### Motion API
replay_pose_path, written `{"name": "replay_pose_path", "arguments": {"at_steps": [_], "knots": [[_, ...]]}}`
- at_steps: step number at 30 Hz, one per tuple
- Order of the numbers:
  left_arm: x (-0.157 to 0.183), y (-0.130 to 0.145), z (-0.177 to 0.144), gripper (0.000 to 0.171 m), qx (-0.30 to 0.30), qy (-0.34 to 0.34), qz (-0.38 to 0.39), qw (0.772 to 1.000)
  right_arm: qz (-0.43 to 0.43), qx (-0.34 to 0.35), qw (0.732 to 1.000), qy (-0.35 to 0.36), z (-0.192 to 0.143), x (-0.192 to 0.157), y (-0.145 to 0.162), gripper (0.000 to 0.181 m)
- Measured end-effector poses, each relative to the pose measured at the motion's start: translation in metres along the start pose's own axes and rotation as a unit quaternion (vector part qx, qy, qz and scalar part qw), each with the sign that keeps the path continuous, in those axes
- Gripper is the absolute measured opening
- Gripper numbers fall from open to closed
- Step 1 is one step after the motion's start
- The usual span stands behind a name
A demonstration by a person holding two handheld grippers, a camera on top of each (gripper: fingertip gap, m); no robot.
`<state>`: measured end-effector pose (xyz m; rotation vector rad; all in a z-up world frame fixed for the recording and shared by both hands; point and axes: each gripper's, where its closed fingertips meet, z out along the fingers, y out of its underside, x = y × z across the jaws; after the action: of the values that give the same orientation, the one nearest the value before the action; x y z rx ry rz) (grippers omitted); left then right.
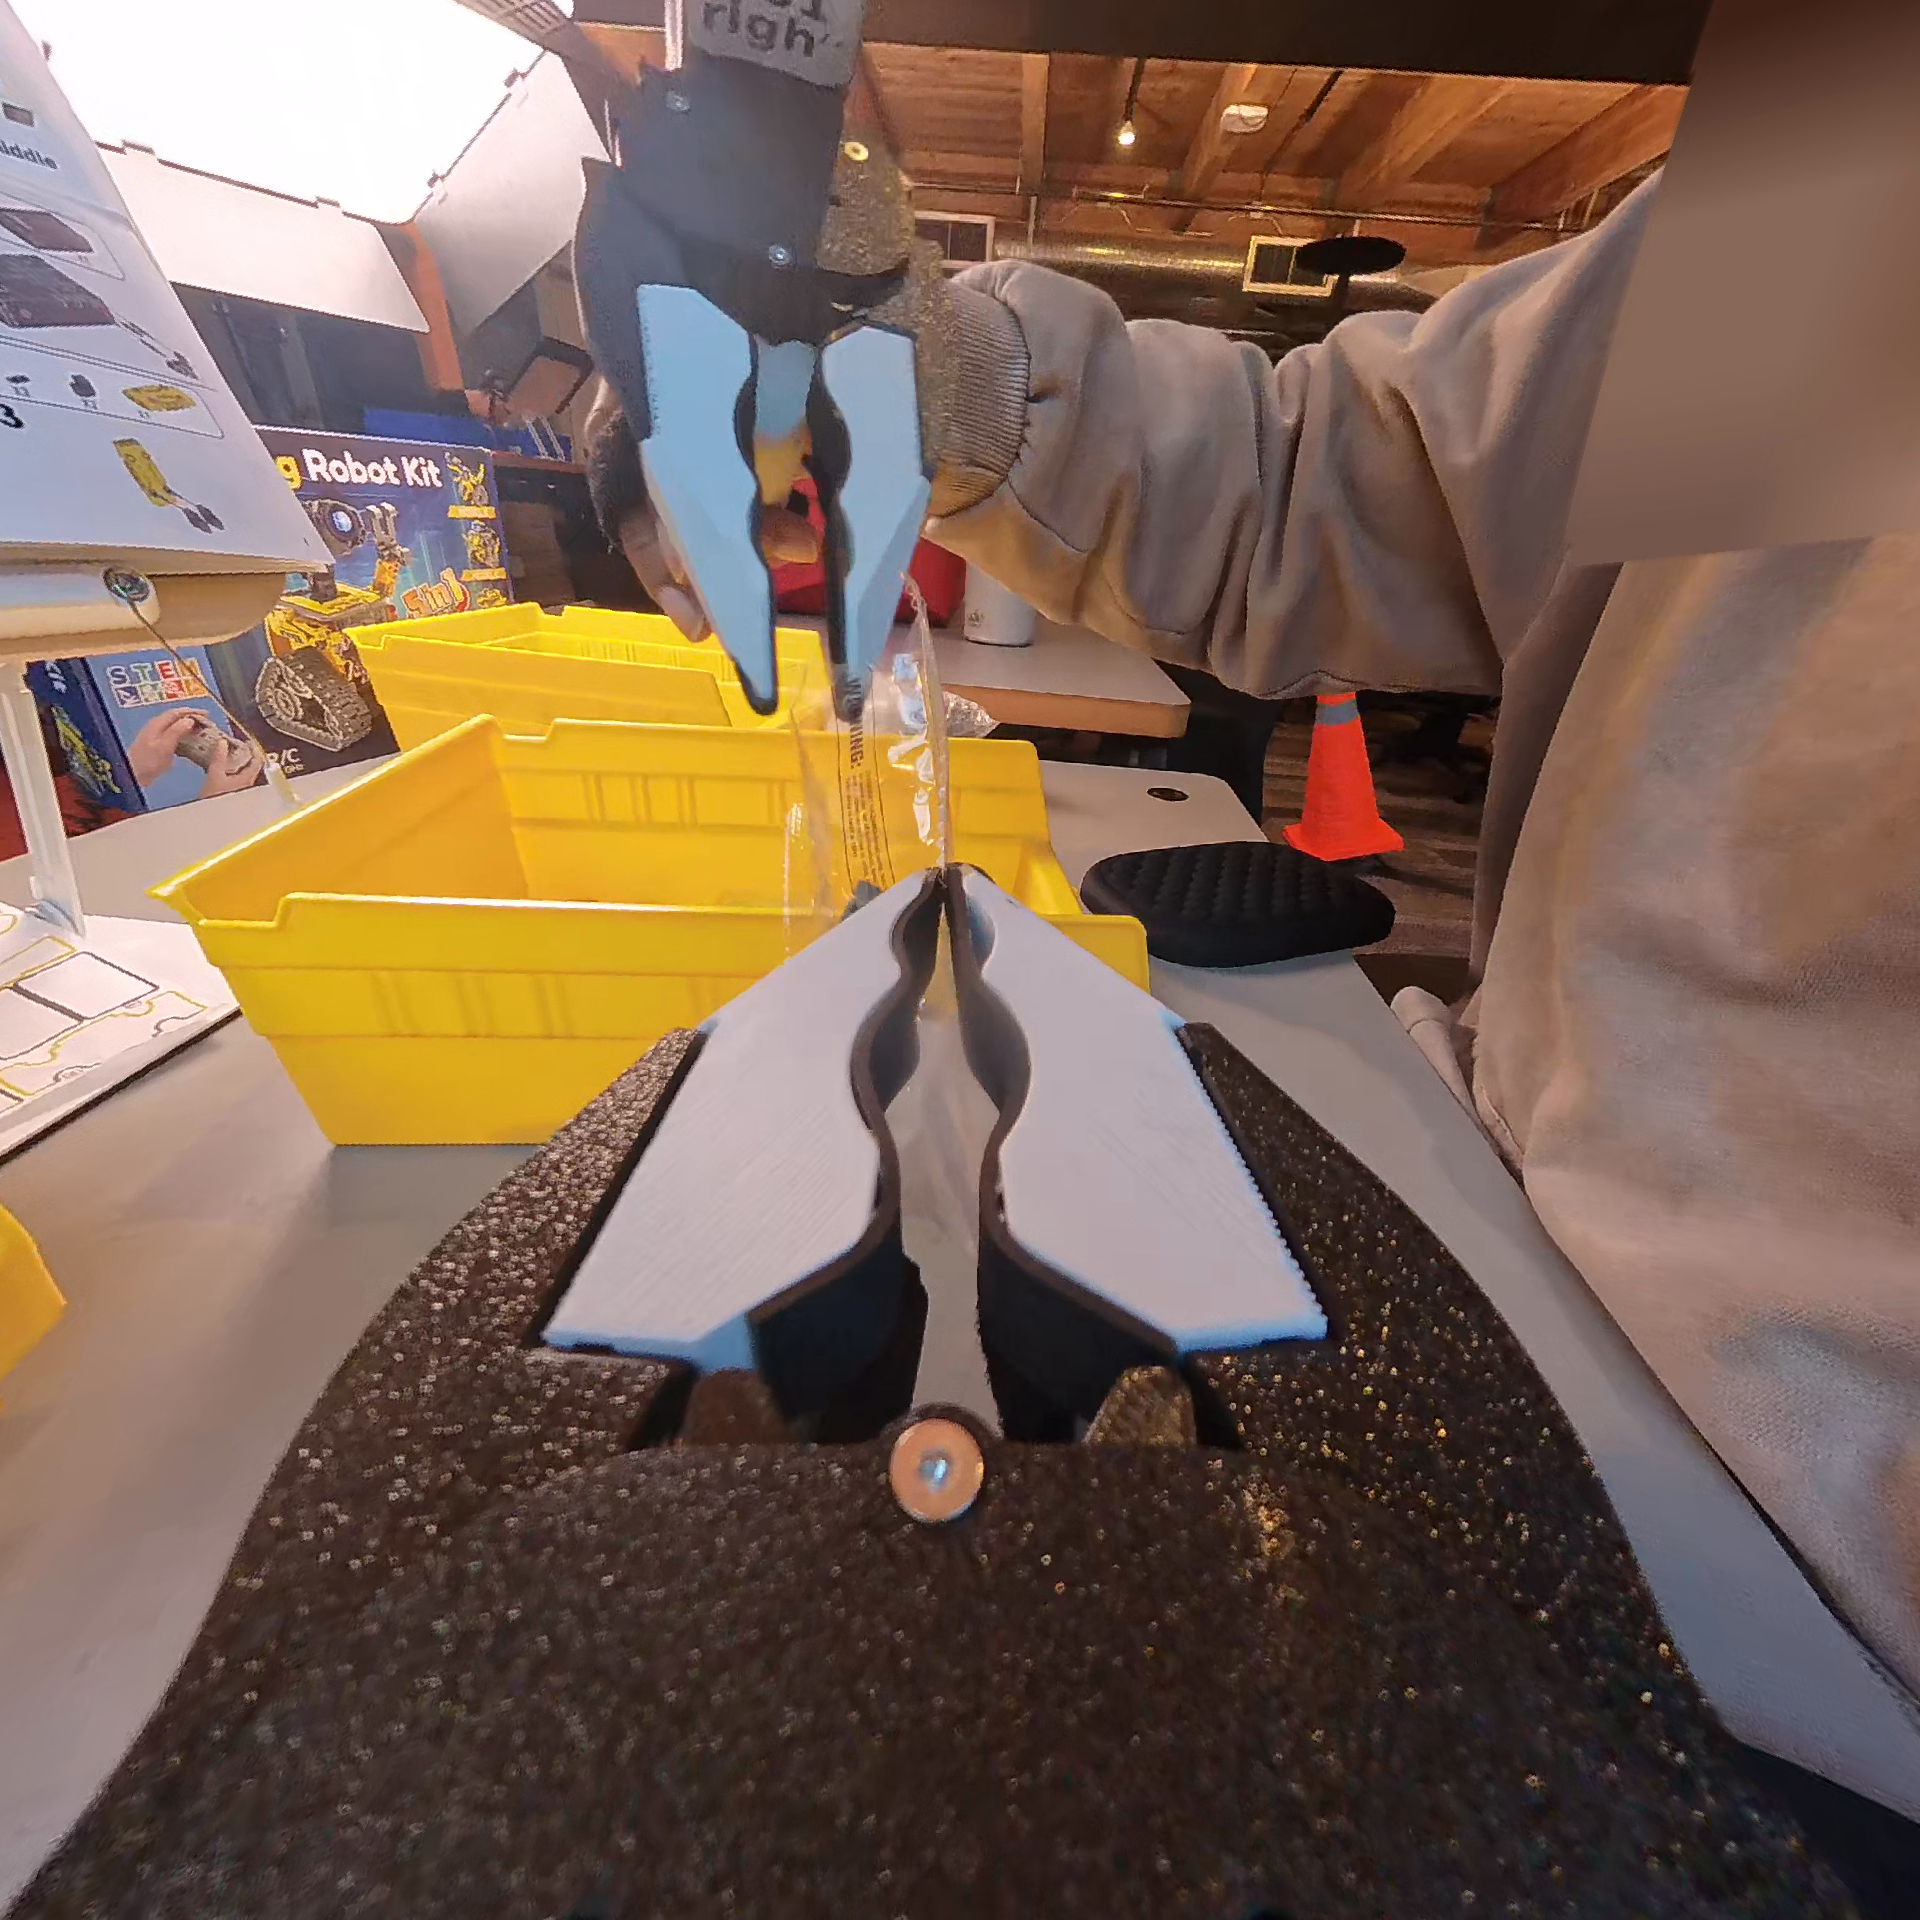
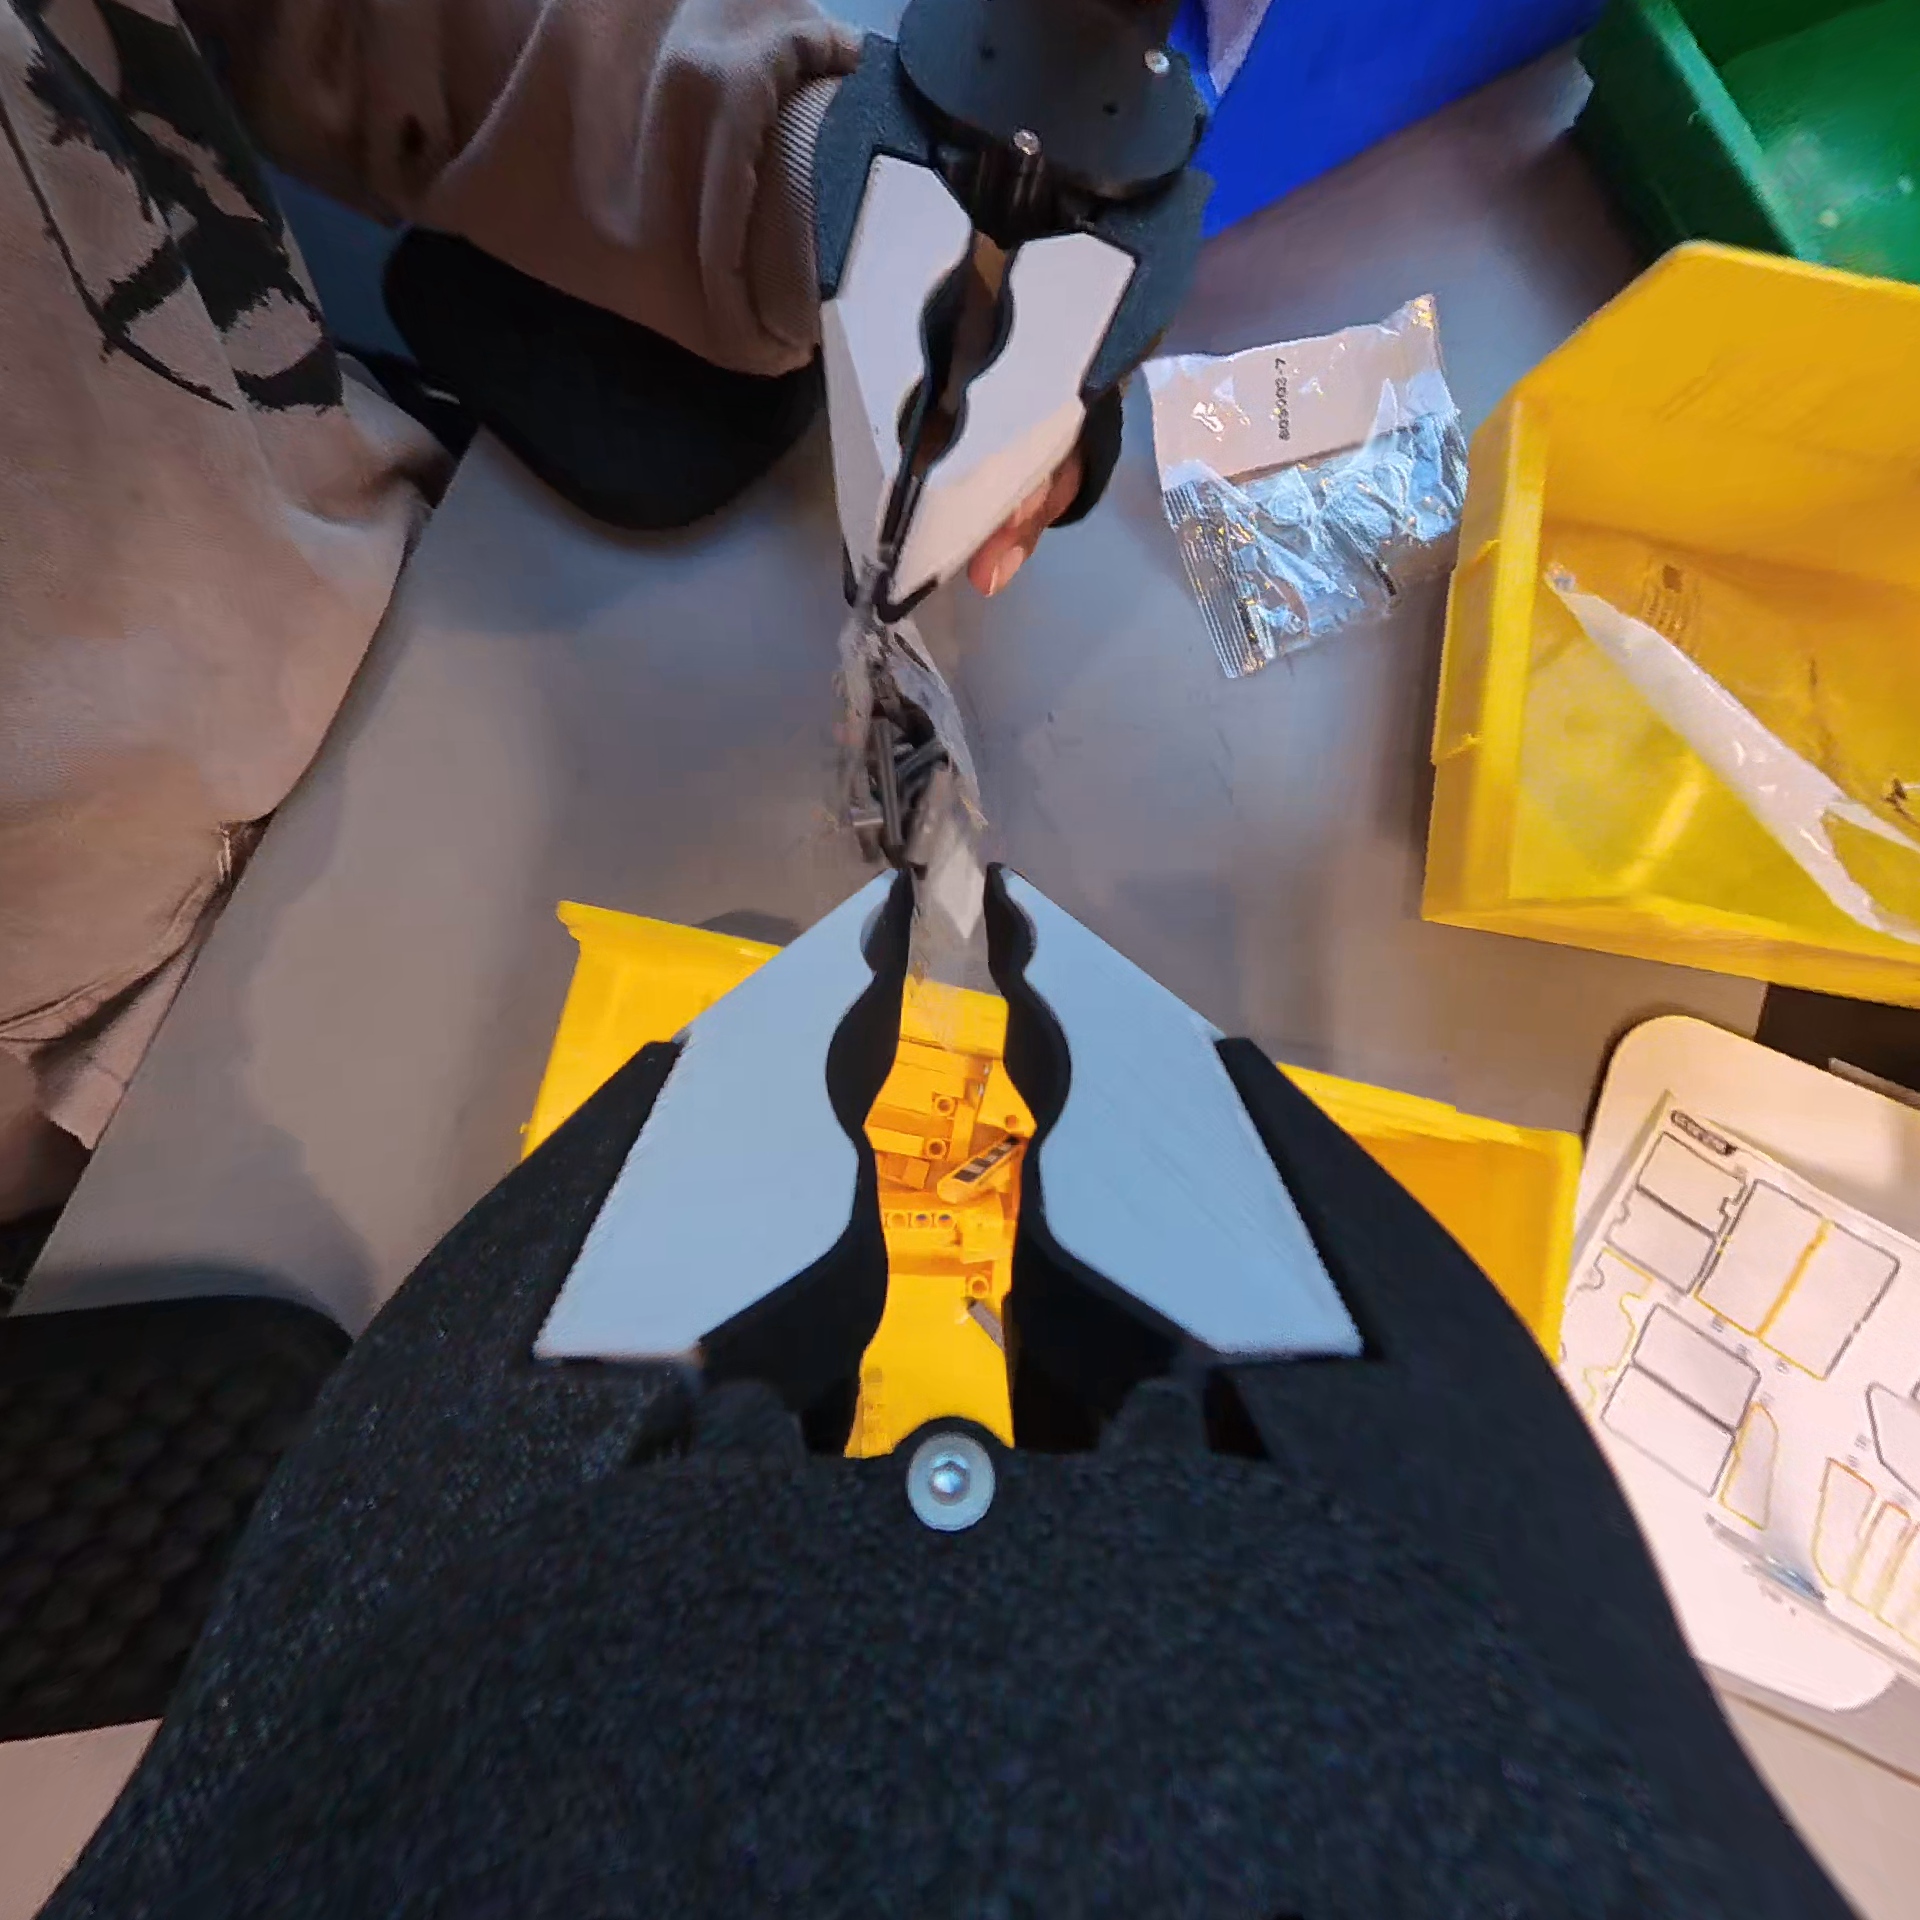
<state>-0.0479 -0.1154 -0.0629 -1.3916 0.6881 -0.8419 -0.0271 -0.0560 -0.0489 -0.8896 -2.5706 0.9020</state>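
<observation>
A grey tabletop is carrying several yellow bins beneath a timber ceiling. Above it, a clear plastic bag of small dark parts is hanging stretched between the two grippers. The left gripper is pinching one end of the bag, its fingertips pressed together on the film. The right gripper is clamping the opposite end, its jaws narrowed onto the plastic at the tips. Directly under the right gripper, a yellow bin is showing yellow bricks inside. A second sealed bag is lying flat on the table just beside another yellow bin. A printed instruction sheet is resting nearby.
</observation>
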Motion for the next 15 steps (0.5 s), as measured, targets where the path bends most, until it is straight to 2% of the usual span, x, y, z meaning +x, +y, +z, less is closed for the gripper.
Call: {"name": "replay_pose_path", "arguments": {"at_steps": [2, 4, 6, 8, 11, 14, 15], "knots": [[0.0, -0.001, 0.0, 0.0, 0.001, 0.0, 0.001, 1.0, 0.027, -0.038, 0.999, 0.014, -0.007, 0.013, 0.027, 0.013], [0.001, -0.002, 0.0, 0.0, 0.002, 0.0, 0.003, 1.0, 0.031, -0.156, 0.986, 0.052, -0.011, 0.031, 0.086, 0.013], [0.001, -0.003, 0.0, 0.0, 0.002, 0.001, 0.004, 1.0, 0.023, -0.269, 0.961, 0.062, -0.008, 0.036, 0.146, 0.014], [0.002, -0.004, -0.001, 0.0, 0.002, -0.001, 0.006, 1.0, 0.019, -0.312, 0.949, 0.041, 0.005, 0.029, 0.183, 0.015], [0.0, -0.003, -0.002, 0.0, 0.003, -0.004, 0.005, 1.0, 0.007, -0.326, 0.945, 0.023, 0.02, 0.02, 0.203, 0.018], [-0.002, -0.001, -0.002, 0.0, 0.001, -0.005, -0.001, 1.0, 0.001, -0.3, 0.954, 0.013, 0.032, 0.017, 0.196, 0.018], [-0.003, 0.0, -0.002, 0.0, 0.001, -0.005, -0.002, 1.0, -0.001, -0.305, 0.952, 0.007, 0.034, 0.015, 0.198, 0.012]]}}
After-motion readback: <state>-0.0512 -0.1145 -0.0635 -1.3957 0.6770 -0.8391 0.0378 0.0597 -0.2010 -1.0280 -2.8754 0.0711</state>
